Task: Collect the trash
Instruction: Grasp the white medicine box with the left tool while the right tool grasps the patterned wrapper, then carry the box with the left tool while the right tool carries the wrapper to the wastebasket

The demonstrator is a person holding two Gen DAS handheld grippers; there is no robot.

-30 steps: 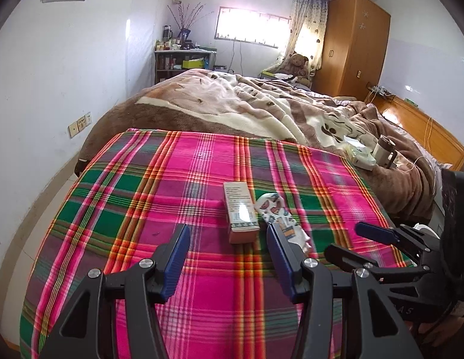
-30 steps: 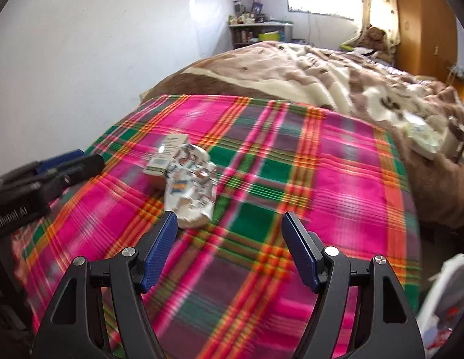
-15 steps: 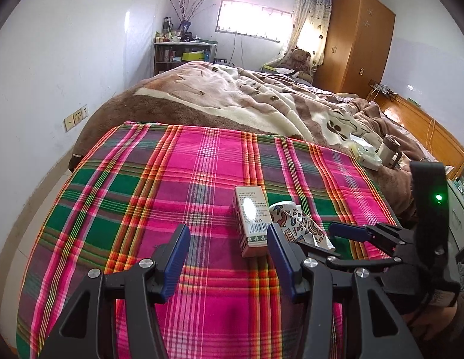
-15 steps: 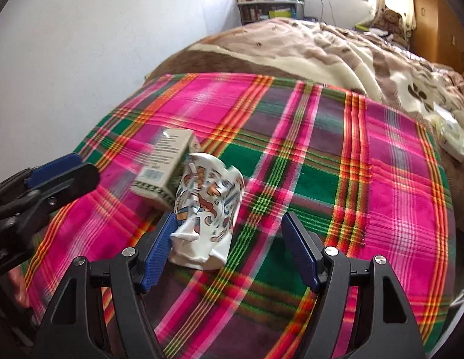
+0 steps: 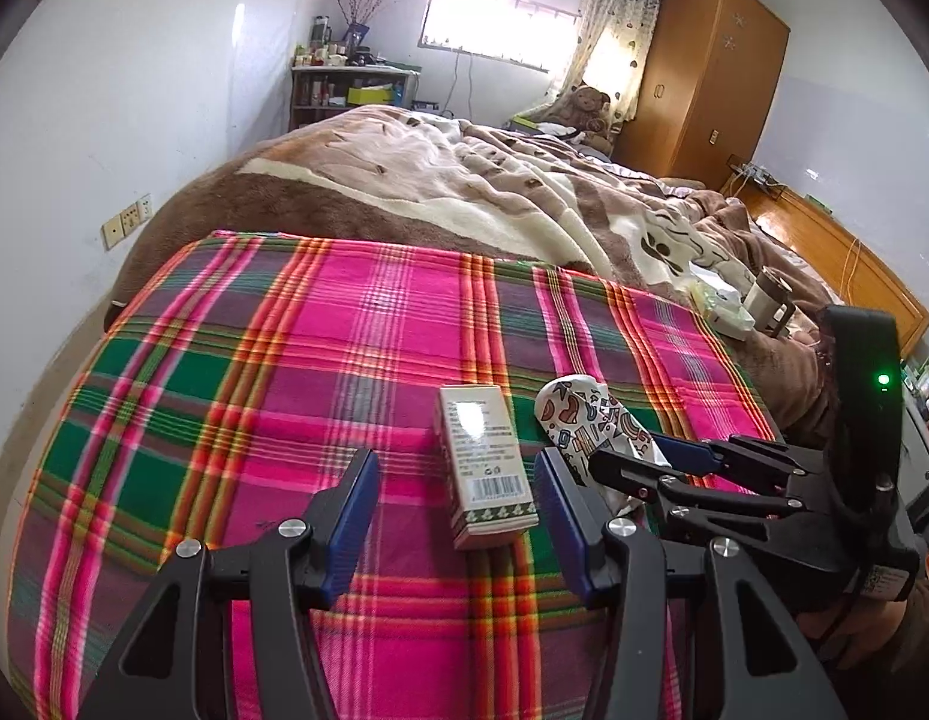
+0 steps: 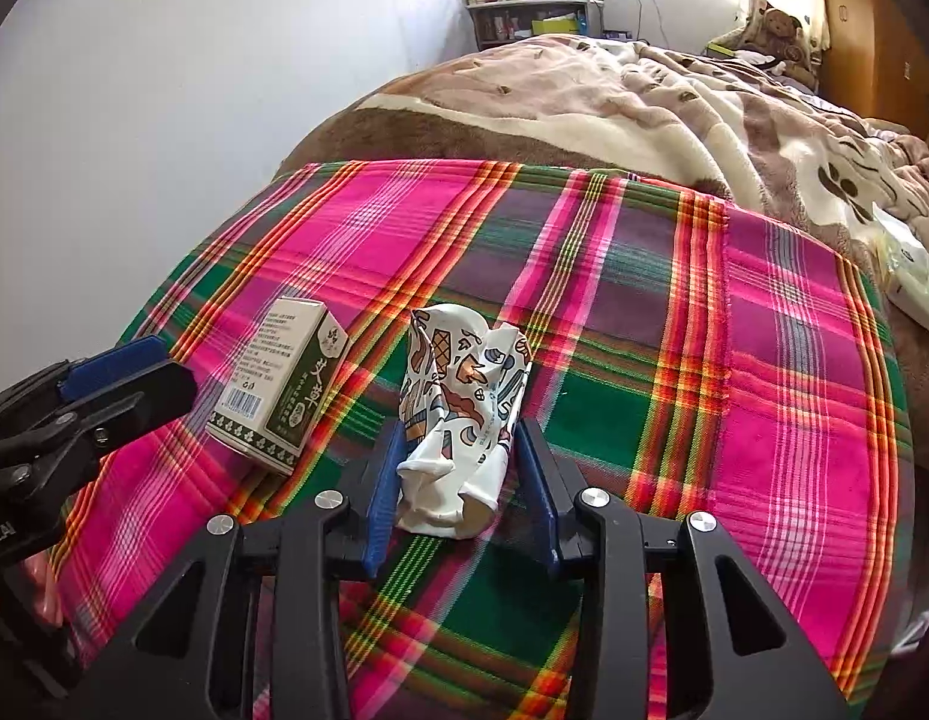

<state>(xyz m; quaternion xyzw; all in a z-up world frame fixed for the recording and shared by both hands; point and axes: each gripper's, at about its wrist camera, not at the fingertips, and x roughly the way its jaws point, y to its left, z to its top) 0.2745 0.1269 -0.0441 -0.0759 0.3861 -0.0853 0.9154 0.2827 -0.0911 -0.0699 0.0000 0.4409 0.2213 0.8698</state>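
Right wrist view: right gripper (image 6: 461, 474) closed around crumpled paper cup (image 6: 464, 408), blue pads touching both sides near its squashed base. Cup's long axis runs away from camera, rim pointing toward brown blanket (image 6: 614, 96). Small carton (image 6: 281, 384) lies flat beside cup on plaid cloth (image 6: 644, 312), near its front edge. Left gripper (image 5: 458, 516) open, straddling carton's barcode end. Cup base hidden behind pads.

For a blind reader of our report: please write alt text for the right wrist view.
The right gripper has its blue fingers on both sides of a crumpled patterned paper cup on a pink plaid cloth. Left of it lies a small carton, with the left gripper nearby.
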